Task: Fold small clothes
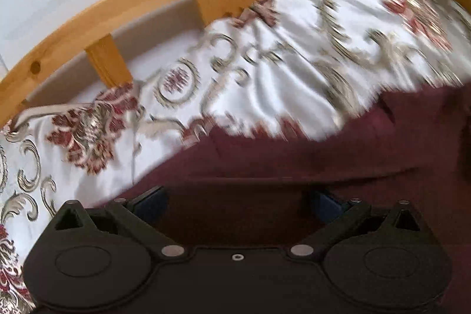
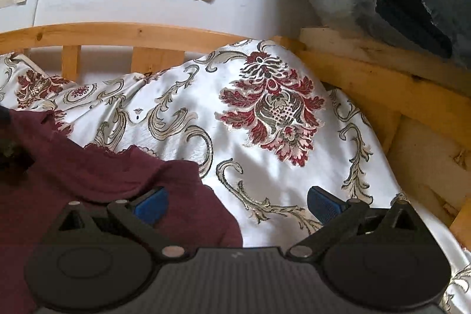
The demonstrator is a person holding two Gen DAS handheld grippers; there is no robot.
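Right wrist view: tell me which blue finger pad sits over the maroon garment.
The left-hand pad: it hangs over the maroon garment, while the other pad hangs over the white patterned bedspread.

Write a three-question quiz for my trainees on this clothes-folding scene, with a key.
1. True or false: the right gripper is clamped on the maroon garment.
2. What does the garment lie on? A) a patterned white bedspread B) a bare wooden floor C) a glass table
3. Which material is the bed rail?

Key: 1. False, it is open, as is the left gripper. 2. A. 3. Wood.
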